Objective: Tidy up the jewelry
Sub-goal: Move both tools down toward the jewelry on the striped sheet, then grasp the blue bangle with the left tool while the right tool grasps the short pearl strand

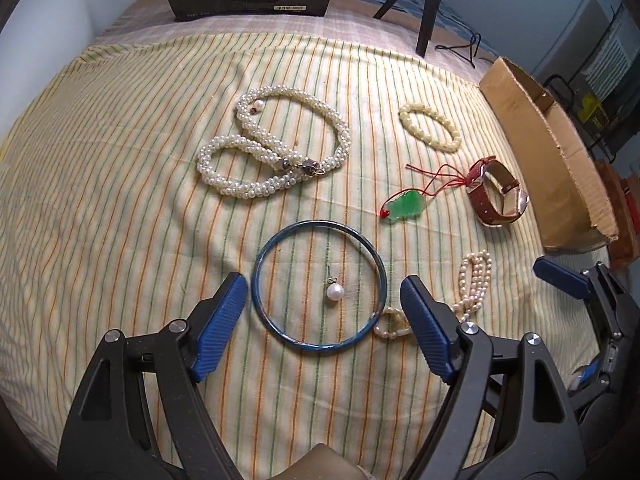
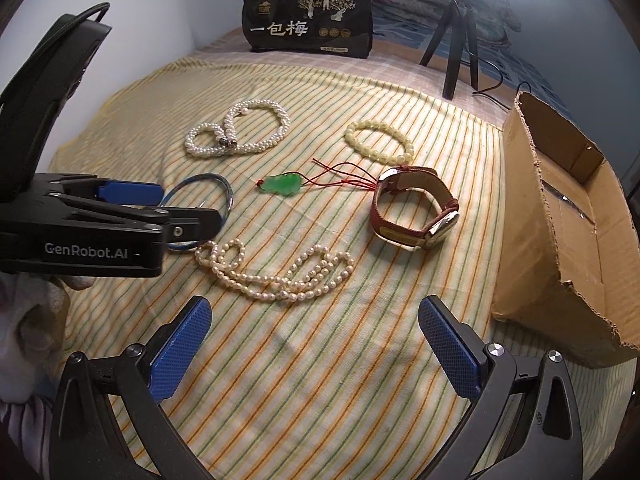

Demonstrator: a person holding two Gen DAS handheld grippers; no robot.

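Jewelry lies on a striped cloth. My left gripper (image 1: pixel 320 312) is open, its jaws either side of a blue bangle (image 1: pixel 280 332) with a pearl earring (image 1: pixel 333 291) inside the ring. A thin pearl necklace (image 2: pixel 276 276) lies just ahead of my open, empty right gripper (image 2: pixel 316 344). A thick white pearl necklace (image 1: pixel 272 148), a cream bead bracelet (image 1: pixel 430 126), a green jade pendant on red cord (image 1: pixel 406 206) and a red-strap watch (image 2: pixel 416 208) lie farther off. The left gripper (image 2: pixel 132 200) shows at the left of the right wrist view.
An open cardboard box (image 2: pixel 560 216) stands at the right edge of the cloth. A black snack bag (image 2: pixel 308 20) and a small black tripod (image 2: pixel 456 32) stand at the back. A wall rises at the left.
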